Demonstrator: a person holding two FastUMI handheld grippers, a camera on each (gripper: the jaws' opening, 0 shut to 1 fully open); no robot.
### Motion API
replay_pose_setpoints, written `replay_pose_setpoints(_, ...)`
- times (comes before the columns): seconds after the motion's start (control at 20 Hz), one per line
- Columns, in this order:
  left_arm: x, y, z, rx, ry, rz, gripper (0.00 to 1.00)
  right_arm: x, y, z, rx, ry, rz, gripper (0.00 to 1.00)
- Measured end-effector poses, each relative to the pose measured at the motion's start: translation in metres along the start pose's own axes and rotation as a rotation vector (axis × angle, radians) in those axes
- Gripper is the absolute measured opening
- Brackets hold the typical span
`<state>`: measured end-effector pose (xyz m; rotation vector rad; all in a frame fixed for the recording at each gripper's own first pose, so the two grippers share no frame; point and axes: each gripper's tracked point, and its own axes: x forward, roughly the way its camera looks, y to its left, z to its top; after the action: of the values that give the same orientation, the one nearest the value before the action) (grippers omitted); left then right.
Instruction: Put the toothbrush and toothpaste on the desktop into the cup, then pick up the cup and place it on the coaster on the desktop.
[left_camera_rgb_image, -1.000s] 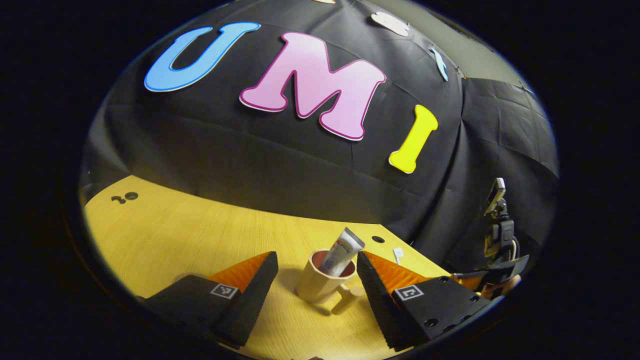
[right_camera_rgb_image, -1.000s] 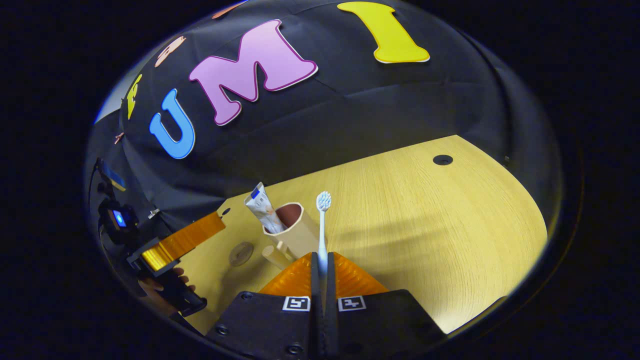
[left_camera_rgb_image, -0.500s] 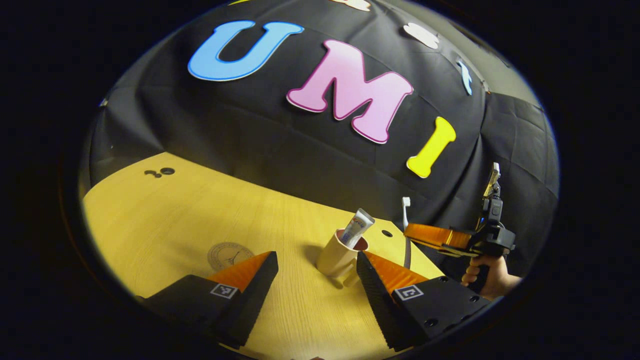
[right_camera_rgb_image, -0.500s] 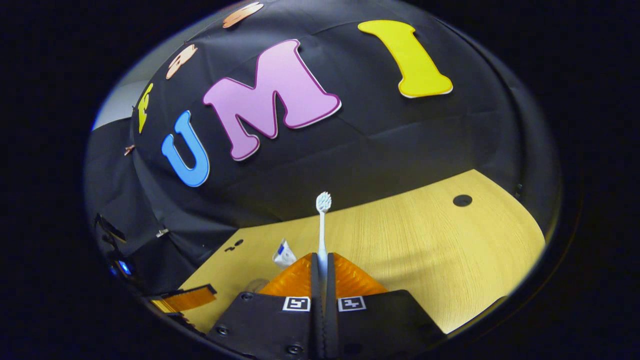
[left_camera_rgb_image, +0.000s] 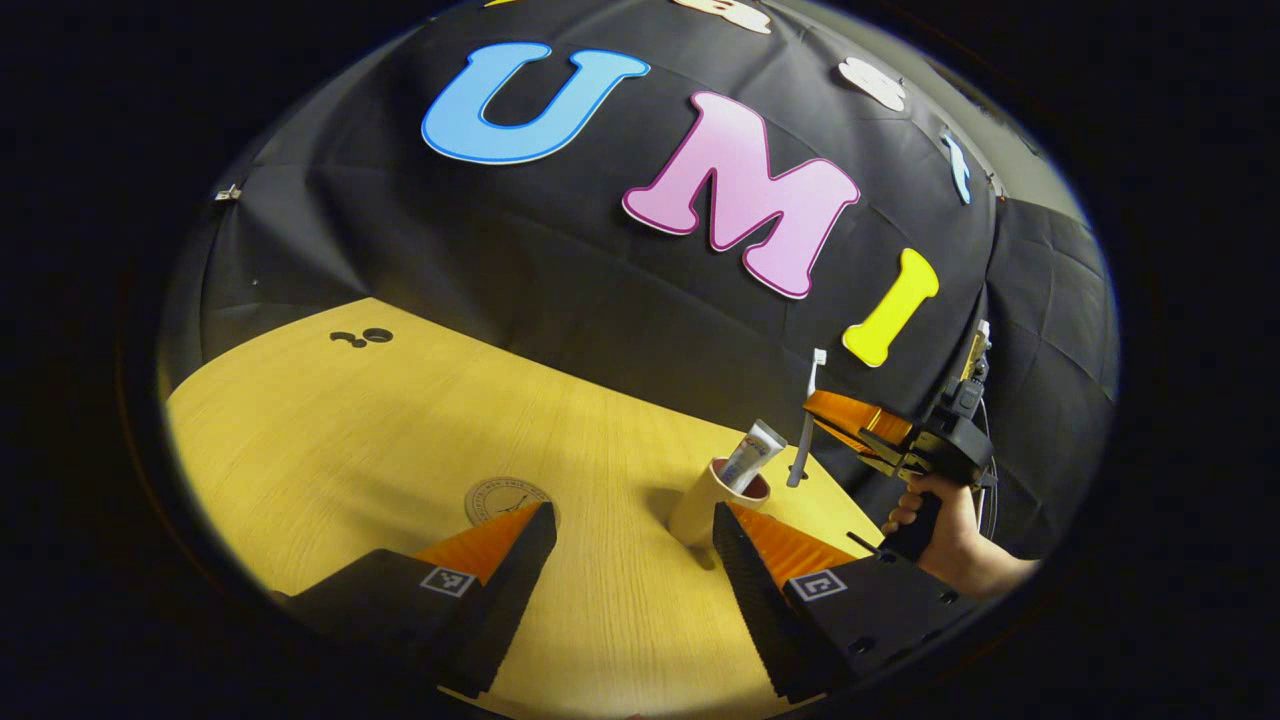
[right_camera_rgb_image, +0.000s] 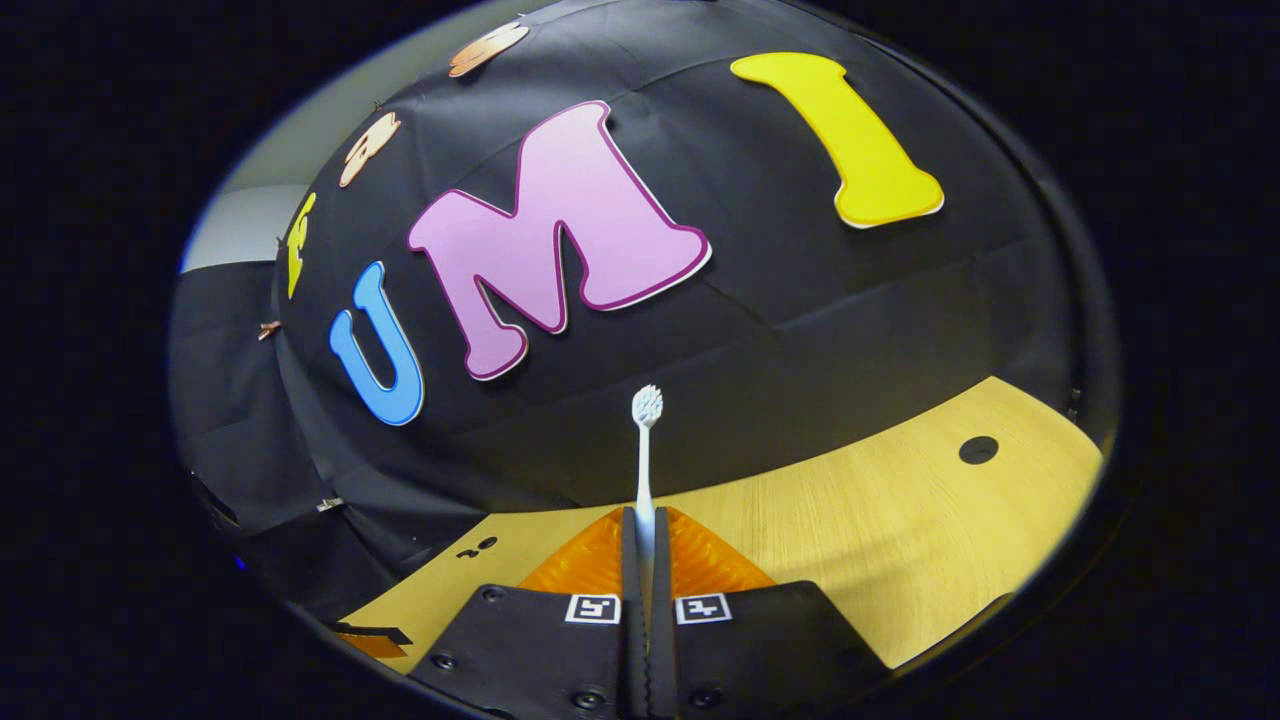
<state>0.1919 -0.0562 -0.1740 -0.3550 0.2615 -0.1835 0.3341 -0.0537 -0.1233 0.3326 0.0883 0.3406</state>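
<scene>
Left gripper view, left to right: left claw (left_camera_rgb_image: 632, 540) open, hovering low over wooden counter (left_camera_rgb_image: 350, 440); coaster (left_camera_rgb_image: 505, 497) flat at its 11 o'clock, just behind one fingertip. Cup (left_camera_rgb_image: 705, 498) upright at 1 o'clock, toothpaste (left_camera_rgb_image: 752, 454) leaning inside. Right claw (left_camera_rgb_image: 820, 412), held by hand (left_camera_rgb_image: 950, 530), at 2 o'clock, clamped on toothbrush (left_camera_rgb_image: 808, 420), bristles up, in air just beside cup. Right gripper view: fingers pressed together on toothbrush handle, head at 12 o'clock.

no legible text, toothpaste (left_camera_rgb_image: 752, 457) print too small to read
</scene>
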Motion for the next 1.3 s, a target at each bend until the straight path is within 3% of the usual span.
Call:
replay_pose_setpoints(0.25, 0.005, 0.004, -0.007, -0.075, -0.002, 0.01, 0.98, 0.02, 0.0, -0.023, -0.048, -0.007, 0.025, 0.05)
replay_pose_setpoints(0.65, 0.014, 0.011, -0.027, -0.063, 0.04, 0.028, 0.98, 0.016, -0.019, -0.047, -0.067, 0.023, 0.005, 0.05)
replay_pose_setpoints(0.7, 0.014, 0.011, -0.03, -0.069, 0.045, 0.029, 0.98, 0.014, -0.018, -0.048, -0.071, 0.025, 0.009, 0.09)
replay_pose_setpoints(0.75, 0.014, 0.01, -0.032, -0.074, 0.052, 0.029, 0.97, 0.01, -0.02, -0.048, -0.08, 0.028, 0.009, 0.02)
replay_pose_setpoints(0.8, 0.015, 0.01, -0.035, -0.078, 0.058, 0.028, 0.98, 0.007, -0.018, -0.05, -0.088, 0.032, 0.019, 0.19)
replay_pose_setpoints(0.95, 0.017, 0.008, -0.037, -0.078, 0.068, 0.031, 0.97, -0.002, -0.012, -0.056, -0.099, 0.058, 0.037, 0.18)
replay_pose_setpoints(1.0, 0.017, 0.008, -0.038, -0.076, 0.071, 0.035, 0.98, -0.007, -0.011, -0.057, -0.098, 0.07, 0.035, 0.32)
replay_pose_setpoints(1.1, 0.015, 0.007, -0.036, -0.075, 0.072, 0.042, 0.98, -0.016, -0.007, -0.056, -0.083, 0.088, 0.036, 0.35)
replay_pose_setpoints(1.15, 0.012, 0.008, -0.034, -0.074, 0.072, 0.048, 0.98, -0.02, -0.007, -0.052, -0.076, 0.092, 0.037, 0.48)
replay_pose_setpoints(1.2, 0.01, 0.008, -0.033, -0.072, 0.072, 0.056, 0.98, -0.024, -0.006, -0.046, -0.07, 0.092, 0.034, 0.72)
replay_pose_setpoints(1.25, 0.007, 0.01, -0.032, -0.068, 0.074, 0.067, 0.98, -0.029, -0.006, -0.041, -0.06, 0.095, 0.023, 0.75)
replay_pose_setpoints(1.3, 0.005, 0.011, -0.033, -0.066, 0.078, 0.078, 0.98, -0.031, -0.008, -0.036, -0.048, 0.104, 0.003, 0.87)
